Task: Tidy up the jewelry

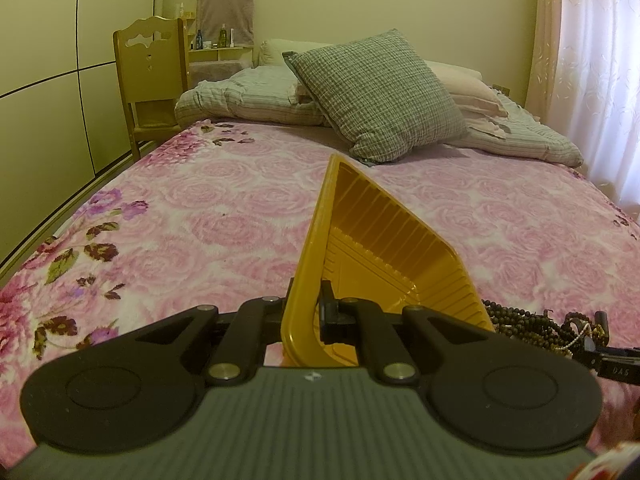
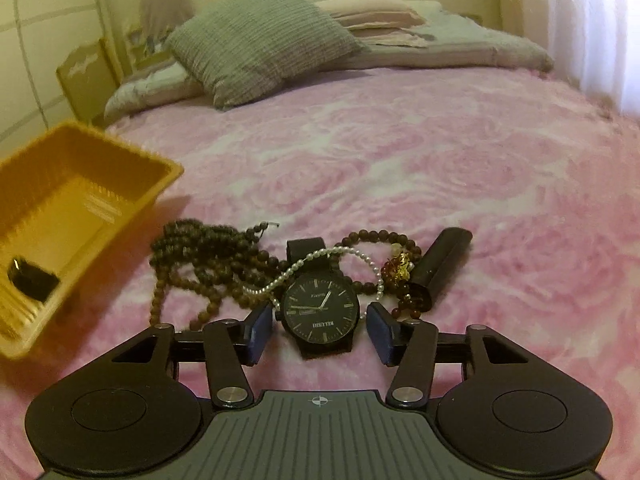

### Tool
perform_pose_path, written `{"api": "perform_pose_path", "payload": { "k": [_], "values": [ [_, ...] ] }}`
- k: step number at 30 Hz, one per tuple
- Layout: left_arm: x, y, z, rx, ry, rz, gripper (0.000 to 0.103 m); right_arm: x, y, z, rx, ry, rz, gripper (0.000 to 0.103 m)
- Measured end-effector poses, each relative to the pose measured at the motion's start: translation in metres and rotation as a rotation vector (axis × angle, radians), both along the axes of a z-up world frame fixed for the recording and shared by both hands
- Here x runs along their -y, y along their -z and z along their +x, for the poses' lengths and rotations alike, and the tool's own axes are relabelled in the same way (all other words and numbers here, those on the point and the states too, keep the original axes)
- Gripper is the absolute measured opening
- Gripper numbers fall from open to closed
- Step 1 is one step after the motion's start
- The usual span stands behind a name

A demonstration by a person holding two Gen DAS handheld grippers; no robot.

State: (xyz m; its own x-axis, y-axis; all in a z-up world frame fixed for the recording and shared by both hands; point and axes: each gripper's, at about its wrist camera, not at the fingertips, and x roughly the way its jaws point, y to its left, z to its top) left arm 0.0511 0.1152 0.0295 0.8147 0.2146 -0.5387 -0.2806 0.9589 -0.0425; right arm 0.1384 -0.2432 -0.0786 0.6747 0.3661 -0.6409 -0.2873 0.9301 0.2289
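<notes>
My left gripper (image 1: 308, 316) is shut on the near rim of a yellow plastic tray (image 1: 360, 248), which it holds tilted over the bed. In the right wrist view the tray (image 2: 80, 184) sits at the left with a small black item (image 2: 30, 280) inside. A black wristwatch (image 2: 320, 308) lies face up on the pink blanket. My right gripper (image 2: 320, 330) is open, a pad on each side of the watch case with small gaps. Around the watch lie a brown bead strand (image 2: 204, 256), a pearl bracelet (image 2: 304, 264) and a dark red bead bracelet with a gold charm (image 2: 396, 268).
A black cylindrical case (image 2: 444, 260) lies right of the jewelry. A checked cushion (image 1: 380, 96) and folded bedding (image 1: 240, 100) are at the head of the bed. A wooden chair (image 1: 152, 76) stands by the left wall, curtains (image 1: 592, 60) on the right.
</notes>
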Motion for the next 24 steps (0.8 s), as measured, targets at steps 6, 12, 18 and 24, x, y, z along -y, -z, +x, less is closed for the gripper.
{"api": "perform_pose_path", "payload": {
  "k": [6, 12, 18, 24],
  "values": [
    [0.0, 0.0, 0.0, 0.0, 0.0, -0.001, 0.007, -0.006, -0.002, -0.001, 0.014, -0.022, -0.044, 0.045],
    [0.0, 0.0, 0.0, 0.001, 0.001, 0.0, 0.007, -0.005, -0.015, -0.015, 0.062, -0.013, -0.069, 0.045],
    [-0.001, 0.0, 0.0, 0.003, 0.003, 0.0, 0.007, 0.006, -0.037, -0.025, 0.091, 0.011, -0.074, 0.045],
    [-0.001, 0.0, 0.0, 0.004, 0.004, 0.0, 0.007, 0.017, -0.057, -0.034, 0.118, 0.018, -0.046, 0.045]
  ]
}}
